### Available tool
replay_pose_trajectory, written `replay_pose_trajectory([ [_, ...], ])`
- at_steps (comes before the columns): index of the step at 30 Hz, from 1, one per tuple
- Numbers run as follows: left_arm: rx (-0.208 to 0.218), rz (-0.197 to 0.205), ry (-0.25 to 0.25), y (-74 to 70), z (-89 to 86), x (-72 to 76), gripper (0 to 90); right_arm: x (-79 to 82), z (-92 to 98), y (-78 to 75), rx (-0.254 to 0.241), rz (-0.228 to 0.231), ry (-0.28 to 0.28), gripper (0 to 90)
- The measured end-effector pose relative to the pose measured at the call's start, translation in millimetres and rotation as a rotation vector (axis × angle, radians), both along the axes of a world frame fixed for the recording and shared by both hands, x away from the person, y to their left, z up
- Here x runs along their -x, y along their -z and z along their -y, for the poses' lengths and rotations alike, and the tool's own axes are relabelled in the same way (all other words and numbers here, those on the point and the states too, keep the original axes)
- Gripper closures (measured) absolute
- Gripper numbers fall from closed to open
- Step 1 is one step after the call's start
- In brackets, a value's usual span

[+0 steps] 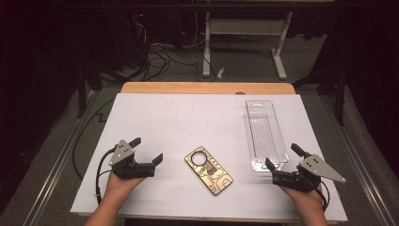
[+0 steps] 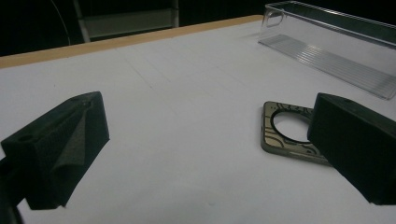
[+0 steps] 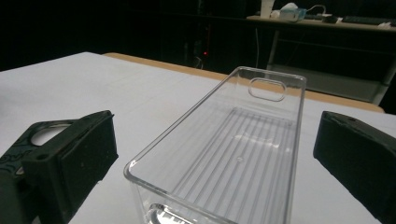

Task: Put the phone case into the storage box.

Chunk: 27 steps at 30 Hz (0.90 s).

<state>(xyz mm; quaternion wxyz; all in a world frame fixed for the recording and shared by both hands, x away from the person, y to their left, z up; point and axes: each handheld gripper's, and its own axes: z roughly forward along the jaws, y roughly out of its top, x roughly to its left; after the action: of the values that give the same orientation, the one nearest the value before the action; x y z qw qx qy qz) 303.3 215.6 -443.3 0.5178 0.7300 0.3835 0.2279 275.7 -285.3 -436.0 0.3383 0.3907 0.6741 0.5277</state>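
A gold-patterned phone case (image 1: 208,170) with a round camera hole lies flat at the middle front of the white table sheet (image 1: 188,117). To its right a clear plastic packaging tray (image 1: 265,134) lies lengthwise, open side up. My left gripper (image 1: 148,149) rests low at the front left, open and empty, jaws pointing right toward the case. In the left gripper view the phone case (image 2: 289,133) lies just beyond the right jaw. My right gripper (image 1: 282,158) sits at the front right, open and empty, at the tray's near end. The clear tray (image 3: 233,154) runs away between its jaws.
The white sheet covers a wooden tabletop (image 1: 207,87) whose bare edge shows at the back. Cables (image 1: 160,59) and a white desk frame (image 1: 244,42) stand on the floor behind. Open sheet stretches across the back left.
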Motion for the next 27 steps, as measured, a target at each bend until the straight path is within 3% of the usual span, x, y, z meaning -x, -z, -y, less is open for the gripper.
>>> replay_pose_trajectory([
  [8,0.004,-0.028,0.002,0.2,-0.1,-1.0,0.2,0.6,-0.7,1.6,0.004,0.002,-0.010,0.0],
  [18,0.023,-0.020,0.007,-0.4,-0.9,-0.3,0.2,0.9,-0.9,2.0,0.001,-0.003,-0.017,0.0],
  [27,0.006,-0.035,0.009,1.2,-0.3,-1.8,0.2,0.6,0.5,2.0,-0.005,0.000,-0.016,0.0],
])
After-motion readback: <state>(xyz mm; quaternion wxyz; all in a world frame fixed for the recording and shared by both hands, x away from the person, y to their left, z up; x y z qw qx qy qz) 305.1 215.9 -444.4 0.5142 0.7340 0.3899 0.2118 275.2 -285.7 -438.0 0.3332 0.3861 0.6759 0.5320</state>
